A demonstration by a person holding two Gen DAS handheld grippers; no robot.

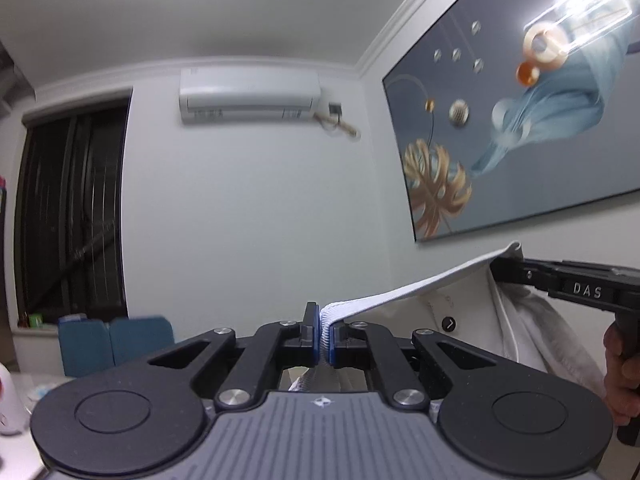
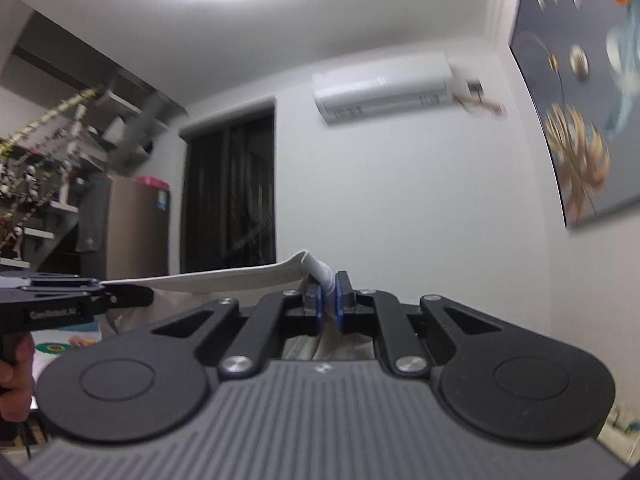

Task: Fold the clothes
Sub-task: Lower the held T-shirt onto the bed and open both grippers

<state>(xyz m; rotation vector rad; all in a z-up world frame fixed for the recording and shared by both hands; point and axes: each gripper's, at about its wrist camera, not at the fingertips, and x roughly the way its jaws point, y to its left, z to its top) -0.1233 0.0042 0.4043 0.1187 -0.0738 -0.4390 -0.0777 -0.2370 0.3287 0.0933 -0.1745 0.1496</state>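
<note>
A white garment with a ribbed hem (image 1: 408,292) hangs stretched in the air between both grippers. My left gripper (image 1: 325,336) is shut on one corner of that hem, the ribbed edge pinched between its blue pads. My right gripper (image 2: 329,300) is shut on the other corner of the garment (image 2: 224,278). In the left wrist view the right gripper (image 1: 500,270) shows at the right edge, held by a hand (image 1: 620,368), with cloth draping below it. In the right wrist view the left gripper (image 2: 148,295) shows at the left edge. The lower part of the garment is hidden behind the gripper bodies.
Ahead is a white wall with an air conditioner (image 1: 250,96) and a dark window (image 1: 72,216). A large framed picture (image 1: 516,120) hangs on the right wall. Blue boxes (image 1: 114,344) stand below the window. Shelves and a cabinet (image 2: 132,224) stand at the left.
</note>
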